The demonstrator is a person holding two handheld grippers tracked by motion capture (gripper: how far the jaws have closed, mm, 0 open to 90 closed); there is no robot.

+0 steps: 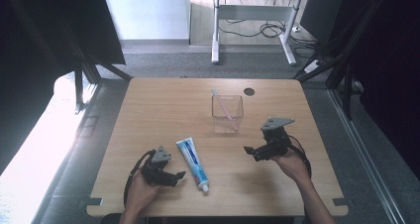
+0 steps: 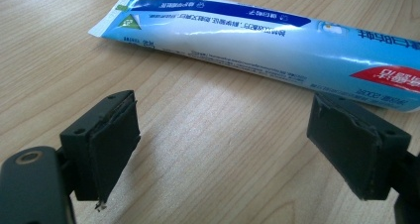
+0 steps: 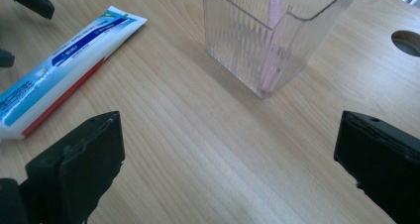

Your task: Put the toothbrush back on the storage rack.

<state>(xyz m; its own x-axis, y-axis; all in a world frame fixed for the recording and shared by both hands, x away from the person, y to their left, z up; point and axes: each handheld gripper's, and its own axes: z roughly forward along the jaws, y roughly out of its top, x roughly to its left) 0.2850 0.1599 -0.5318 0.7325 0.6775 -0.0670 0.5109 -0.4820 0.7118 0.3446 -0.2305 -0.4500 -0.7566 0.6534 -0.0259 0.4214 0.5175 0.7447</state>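
Our left gripper [image 2: 223,149] has its jaws spread wide over bare wood, just short of the toothpaste tube [image 2: 277,40], whose printed lettering we read in the left gripper view. Our right gripper [image 3: 228,169], equally wide and empty, faces the clear ribbed cup [image 3: 272,30] holding a pink toothbrush [image 3: 271,45]. From above, the tube [image 1: 193,163] lies flat on the table [image 1: 148,110], cap toward us, between both grippers.

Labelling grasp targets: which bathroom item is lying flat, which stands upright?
The blue-and-white toothpaste tube lies flat on the wooden table; the pink toothbrush stands leaning in the clear plastic cup.
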